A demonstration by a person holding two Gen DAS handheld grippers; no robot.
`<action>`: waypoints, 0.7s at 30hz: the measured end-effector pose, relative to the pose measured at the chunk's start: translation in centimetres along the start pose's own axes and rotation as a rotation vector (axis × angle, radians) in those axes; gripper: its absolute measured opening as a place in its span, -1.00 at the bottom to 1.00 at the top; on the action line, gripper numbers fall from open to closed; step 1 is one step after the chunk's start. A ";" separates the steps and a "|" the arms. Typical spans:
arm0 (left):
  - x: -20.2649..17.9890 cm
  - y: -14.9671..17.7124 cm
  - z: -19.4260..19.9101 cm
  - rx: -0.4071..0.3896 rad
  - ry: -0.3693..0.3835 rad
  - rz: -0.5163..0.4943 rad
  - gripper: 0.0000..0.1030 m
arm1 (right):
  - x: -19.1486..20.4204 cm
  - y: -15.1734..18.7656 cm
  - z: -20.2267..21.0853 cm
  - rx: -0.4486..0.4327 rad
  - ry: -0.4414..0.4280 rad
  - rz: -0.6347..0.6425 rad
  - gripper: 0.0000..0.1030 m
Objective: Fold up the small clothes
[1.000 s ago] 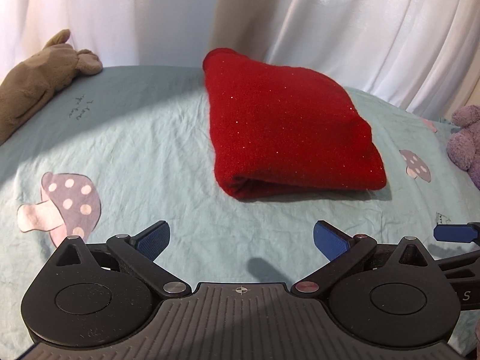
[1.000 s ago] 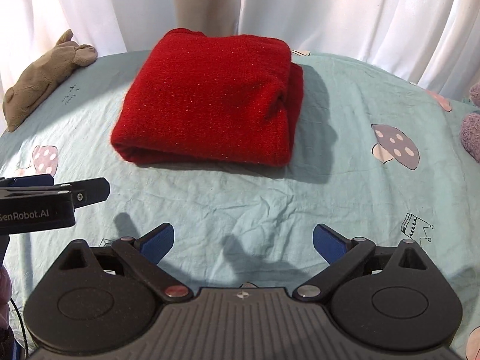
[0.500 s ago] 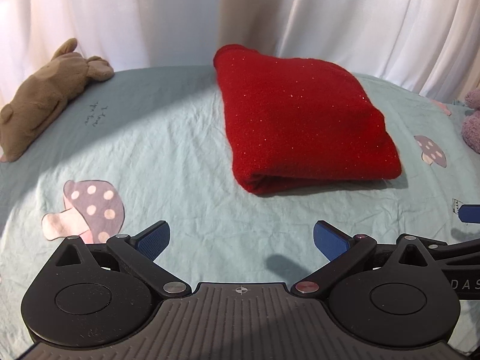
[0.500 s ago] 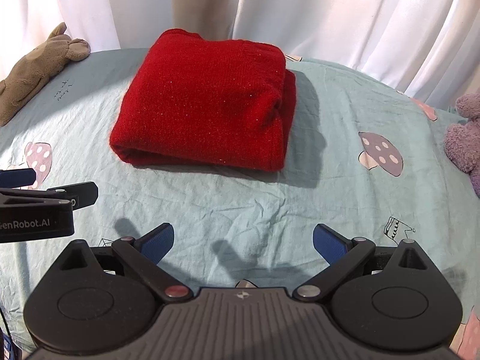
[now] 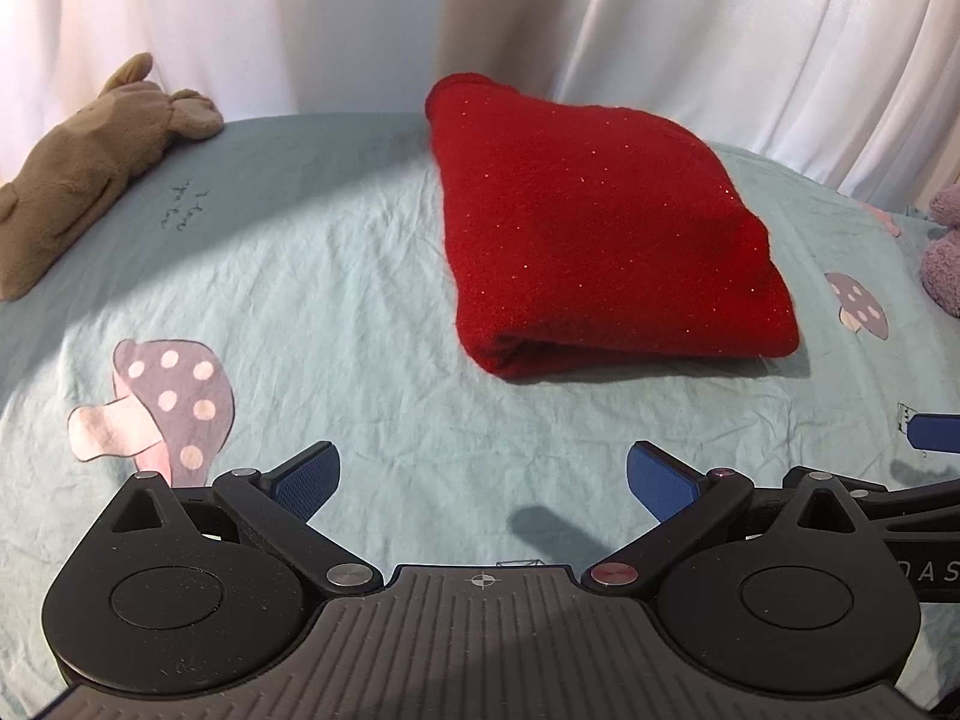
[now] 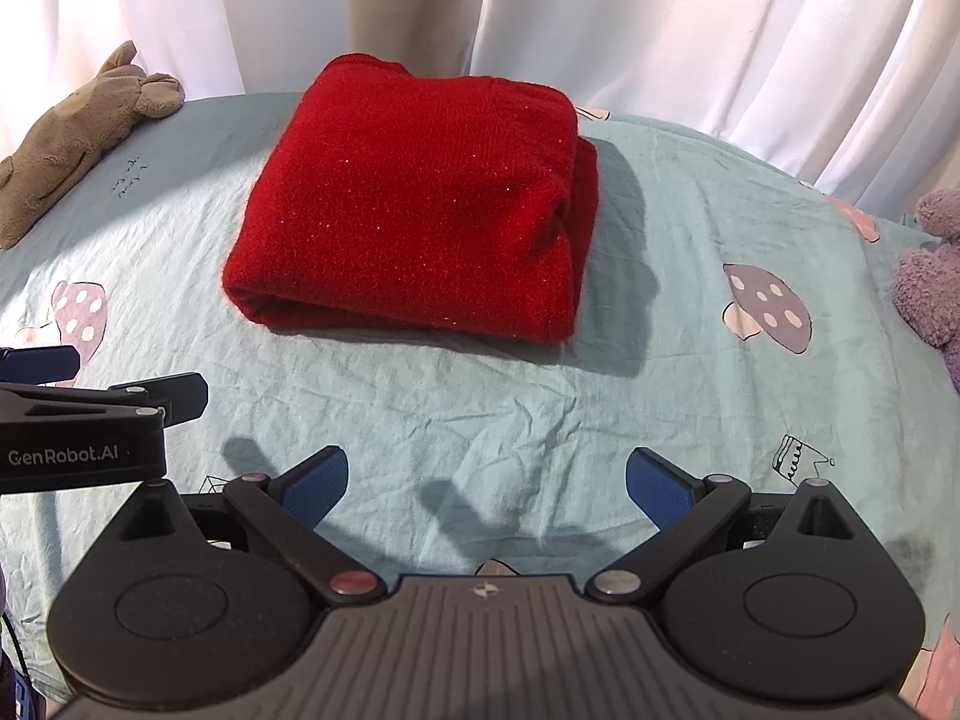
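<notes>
on the bed sheet (image 6: 480, 408): a pale teal cloth printed with mushrooms, creased across its middle, carries everything in view.
red garment (image 6: 414, 204): folded into a thick, near-square bundle, lying flat toward the far edge of the sheet, its folded edge facing the cameras; nothing touches it.
left gripper (image 5: 480, 480): released, blue-padded fingers spread wide and holding nothing, hanging over the near part of the sheet, well apart from the garment.
right gripper (image 6: 486, 483): also released and empty, its fingers splayed over bare sheet near the front edge, short of the garment.
side by side: the left gripper's black body, marked "genrobot.ai", shows at the left edge of the right wrist view; a blue fingertip of the right one shows at the right edge of the left wrist view.
brown plush toy (image 5: 90, 180): lies at the sheet's far left corner, well away from the garment.
purple plush toy (image 6: 930, 282): sits at the sheet's right edge, partly cut off.
white curtains (image 6: 660, 18): hang in folds behind the far edge.
</notes>
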State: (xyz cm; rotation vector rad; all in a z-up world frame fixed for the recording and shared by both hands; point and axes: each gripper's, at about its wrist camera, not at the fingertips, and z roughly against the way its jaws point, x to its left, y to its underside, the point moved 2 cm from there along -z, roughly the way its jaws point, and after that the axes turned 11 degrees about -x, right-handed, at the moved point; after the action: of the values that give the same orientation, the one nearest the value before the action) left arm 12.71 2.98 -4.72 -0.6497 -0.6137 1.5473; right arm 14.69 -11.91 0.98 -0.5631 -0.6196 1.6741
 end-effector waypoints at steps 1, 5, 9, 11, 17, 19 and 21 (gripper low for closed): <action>-0.1 0.0 0.0 0.000 -0.001 -0.004 1.00 | 0.0 0.0 0.0 0.001 -0.001 -0.001 0.92; -0.1 0.1 -0.1 0.016 0.020 0.012 1.00 | -0.2 0.0 -0.2 0.004 0.001 -0.007 0.92; 0.0 0.2 -0.3 0.022 0.013 0.016 1.00 | -0.3 0.0 -0.2 0.005 0.000 -0.012 0.92; 0.0 0.2 -0.3 0.021 0.008 0.015 1.00 | -0.3 0.0 -0.2 0.002 0.001 -0.012 0.92; 0.0 -0.1 -0.2 0.011 -0.004 0.017 1.00 | -0.5 -0.2 -0.4 0.003 -0.001 -0.014 0.92; -0.1 -0.1 -0.1 0.011 -0.004 0.017 1.00 | -0.4 -0.2 -0.5 0.001 0.004 -0.013 0.92; -0.1 -0.2 -0.1 0.007 -0.012 0.013 1.00 | -0.5 -0.3 -0.5 -0.002 0.007 -0.013 0.92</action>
State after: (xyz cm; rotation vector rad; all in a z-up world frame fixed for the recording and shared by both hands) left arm 12.92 2.92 -4.71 -0.6410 -0.6139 1.5654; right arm 15.32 -12.30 0.83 -0.5645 -0.6185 1.6594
